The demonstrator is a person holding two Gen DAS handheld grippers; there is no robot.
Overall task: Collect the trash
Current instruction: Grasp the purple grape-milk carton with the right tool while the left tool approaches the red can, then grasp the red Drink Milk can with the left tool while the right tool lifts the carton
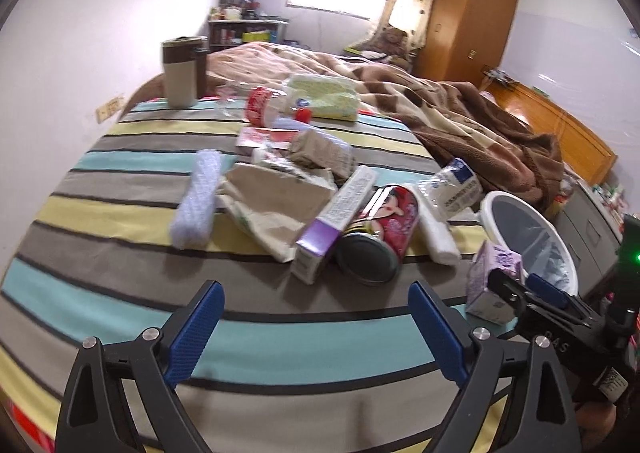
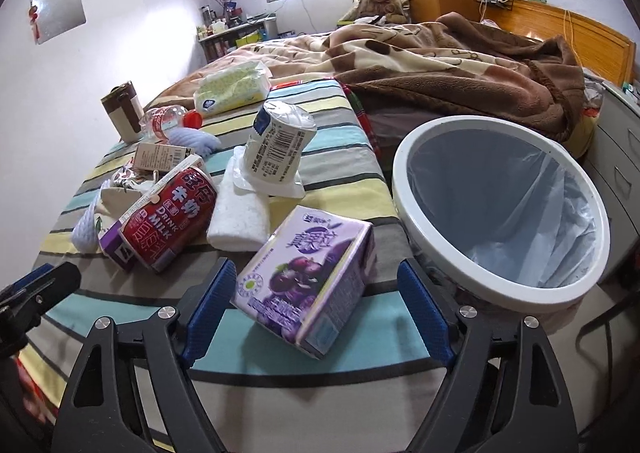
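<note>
We hover over the striped bedspread (image 1: 120, 213) with trash scattered across it: the red milk can (image 2: 168, 221), a long purple-ended box (image 1: 332, 221), a crumpled paper bag (image 1: 272, 205), a plastic bottle (image 1: 272, 105). Our right gripper (image 2: 316, 313) has its fingers spread wide on either side of the purple juice carton (image 2: 304, 281), pads not pressing yet, so we judge this as the grab in progress. Our left gripper (image 1: 316, 329) stands wide and empty, nearer us than the can. The white-rimmed bin (image 2: 500, 213) waits just right of the carton. Next: close on the carton, lift, swing right, drop.
</note>
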